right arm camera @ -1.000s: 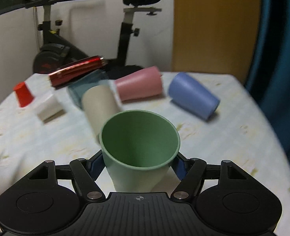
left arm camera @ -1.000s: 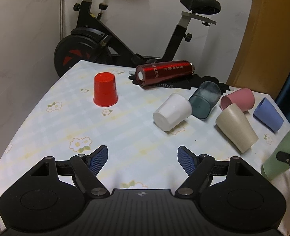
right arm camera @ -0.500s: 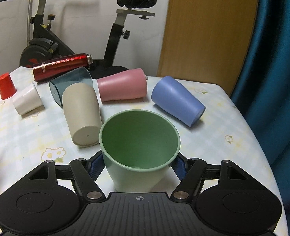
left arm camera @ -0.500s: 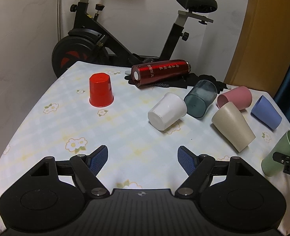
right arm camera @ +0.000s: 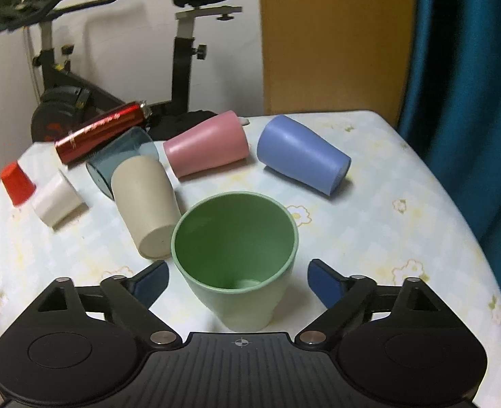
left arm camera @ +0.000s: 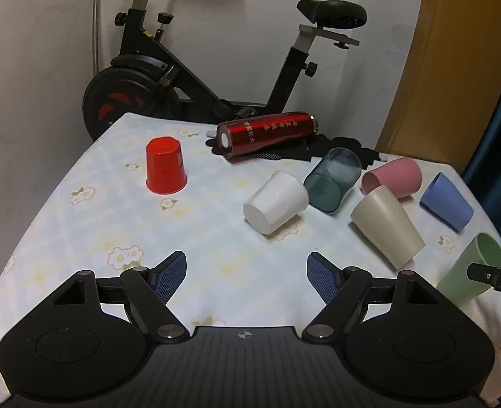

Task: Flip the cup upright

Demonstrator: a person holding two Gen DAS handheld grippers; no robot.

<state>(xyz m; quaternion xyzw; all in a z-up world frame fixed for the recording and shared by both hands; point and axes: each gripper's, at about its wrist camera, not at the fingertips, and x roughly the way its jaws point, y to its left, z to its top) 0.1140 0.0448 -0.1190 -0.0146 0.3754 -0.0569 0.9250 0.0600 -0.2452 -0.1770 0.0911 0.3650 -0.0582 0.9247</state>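
Observation:
A green cup (right arm camera: 236,258) stands upright on the table between the fingers of my right gripper (right arm camera: 238,280), which is open with gaps on both sides of the cup. The green cup also shows at the right edge of the left wrist view (left arm camera: 473,268), with a right fingertip in front of it. My left gripper (left arm camera: 247,273) is open and empty above the table's near side. Beige (right arm camera: 145,204), pink (right arm camera: 206,148), blue (right arm camera: 301,154), dark teal (right arm camera: 121,156) and white (right arm camera: 58,200) cups lie on their sides. A red cup (left arm camera: 164,170) stands upside down.
A red metal bottle (left arm camera: 267,134) lies at the back on a black cloth (left arm camera: 338,148). The table carries a flowered cloth (left arm camera: 121,224). An exercise bike (left arm camera: 189,81) stands behind it, a wooden panel (right arm camera: 332,37) and a blue curtain (right arm camera: 468,85) to the right.
My right gripper has opened and let go of the green cup, which now stands upright on the table. The left gripper has hardly moved.

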